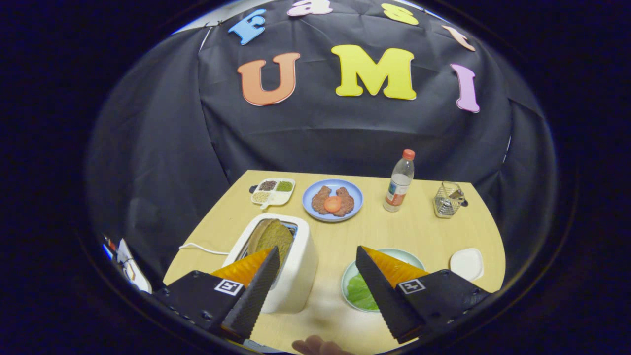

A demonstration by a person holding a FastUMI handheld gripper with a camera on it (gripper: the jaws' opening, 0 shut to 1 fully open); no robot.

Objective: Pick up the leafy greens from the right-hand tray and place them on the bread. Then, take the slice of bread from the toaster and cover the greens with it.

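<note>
One toaster point(288, 261), two bread slices point(270, 237), one bottle point(399, 181), two plates point(333, 199), one tool point(315, 259) spread wide.

Pale wood-look bench point(424, 231), smooth and matt. Toaster point(296, 276) in glossy white plastic. At one o'clock, a clear plastic bottle point(399, 182); beyond it, a wire-mesh metal basket point(447, 199). Hand-held gripper point(318, 256) fingers wide apart, faces ribbed.

on the wooden table point(434, 231) we see a blue plate point(332, 199) with two brown patties and a tomato slice at 12 o'clock. at 11 sits a divided tray of seeds point(272, 191). at 1 stands a plastic bottle point(399, 181), a glass jug point(448, 199) beyond it at 2. a small white dish point(466, 264) lies at 3.
</note>
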